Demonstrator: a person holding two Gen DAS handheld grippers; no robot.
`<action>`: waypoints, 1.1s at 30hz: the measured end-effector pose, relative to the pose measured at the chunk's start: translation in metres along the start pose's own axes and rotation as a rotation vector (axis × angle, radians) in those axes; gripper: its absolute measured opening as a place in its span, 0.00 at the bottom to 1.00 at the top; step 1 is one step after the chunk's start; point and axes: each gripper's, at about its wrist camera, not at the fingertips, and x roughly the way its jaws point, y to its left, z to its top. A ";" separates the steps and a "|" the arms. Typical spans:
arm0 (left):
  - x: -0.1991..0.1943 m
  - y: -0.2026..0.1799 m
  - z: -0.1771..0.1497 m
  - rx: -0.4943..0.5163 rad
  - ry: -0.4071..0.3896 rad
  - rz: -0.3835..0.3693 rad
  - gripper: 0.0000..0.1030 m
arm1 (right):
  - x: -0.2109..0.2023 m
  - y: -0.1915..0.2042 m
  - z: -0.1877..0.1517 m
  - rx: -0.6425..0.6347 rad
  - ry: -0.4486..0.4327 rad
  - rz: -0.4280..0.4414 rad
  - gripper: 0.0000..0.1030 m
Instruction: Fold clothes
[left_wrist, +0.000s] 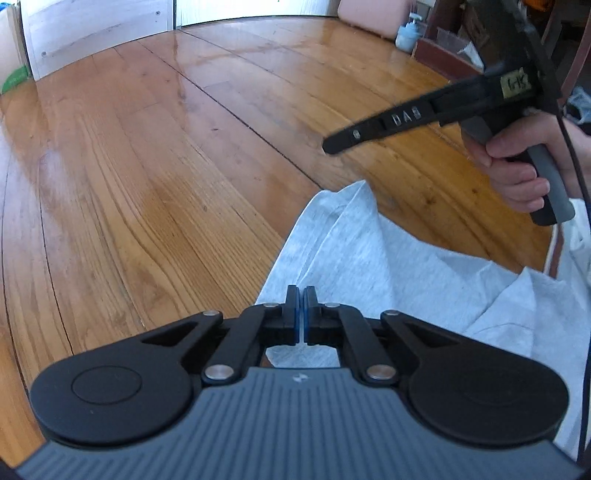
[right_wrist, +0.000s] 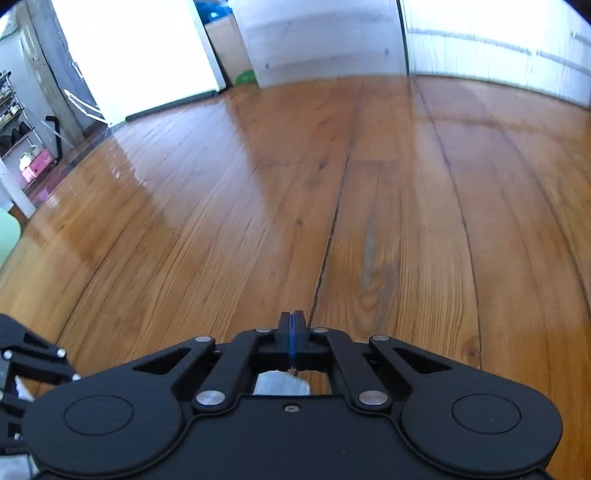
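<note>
Left wrist view: we see the garment (left_wrist: 388, 258), a pale grey cloth, lying rumpled on the wooden floor (left_wrist: 147, 166) and spreading from beneath our left gripper (left_wrist: 304, 295) toward the right edge of the view. One folded corner of it points away from us, and a creased layer lies over the part nearer the right. The left gripper is clenched, its blue-lined pads nearly touching with only a thin slit between them; the cloth shows below and beyond the fingers, but we cannot tell whether any of it is pinched in the slit. Further right, a hand (left_wrist: 517, 166) holds the grey grip of the right gripper (left_wrist: 332, 146), which is raised above the floor with its fingers seen side-on, pointing left. In the right wrist view the right gripper (right_wrist: 291, 317) is also clenched, pads pressed together, and a small patch of grey cloth (right_wrist: 280, 384) shows through the opening behind the fingers; we cannot tell whether it is gripped. Ahead lies bare floor (right_wrist: 258, 203), glossy with reflected light. White panels (right_wrist: 325, 40) stand at the far end, and a shelf rack (right_wrist: 14, 122) stands at far left.
</note>
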 end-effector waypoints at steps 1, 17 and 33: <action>-0.003 0.002 -0.001 -0.004 -0.007 -0.012 0.01 | -0.001 -0.004 -0.001 0.021 0.023 0.006 0.02; 0.000 0.047 -0.032 -0.315 -0.023 0.018 0.03 | -0.020 -0.017 -0.067 0.099 0.090 0.055 0.46; 0.038 0.007 0.000 -0.390 -0.079 -0.195 0.47 | -0.007 0.127 -0.121 -0.815 -0.110 -0.289 0.04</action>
